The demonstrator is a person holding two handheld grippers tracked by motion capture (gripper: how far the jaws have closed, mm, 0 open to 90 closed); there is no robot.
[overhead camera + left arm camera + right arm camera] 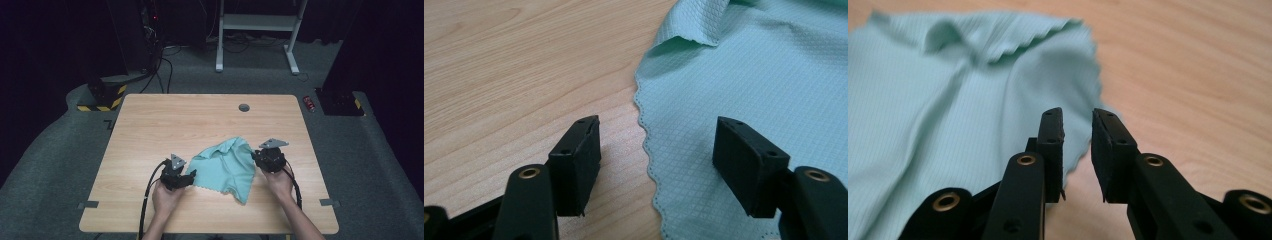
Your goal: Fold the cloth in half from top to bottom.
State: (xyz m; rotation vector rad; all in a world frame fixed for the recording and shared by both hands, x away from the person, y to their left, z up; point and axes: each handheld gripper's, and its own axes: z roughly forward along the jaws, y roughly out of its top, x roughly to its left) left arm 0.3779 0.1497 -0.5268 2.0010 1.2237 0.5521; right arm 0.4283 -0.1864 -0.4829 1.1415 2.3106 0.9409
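Note:
A crumpled mint-green cloth with a scalloped hem lies on the wooden table, between the two hands. At its left side my left gripper is open; in the left gripper view one jaw stands over bare wood and the other over the cloth, straddling the hem. My right gripper sits at the cloth's right edge. In the right gripper view its jaws stand a narrow gap apart with nothing between them, and the cloth spreads to their left.
A round cable hole sits near the table's far edge. On the grey carpet beyond are a white stand, a yellow-and-black striped base with cables, and a small red object at the right.

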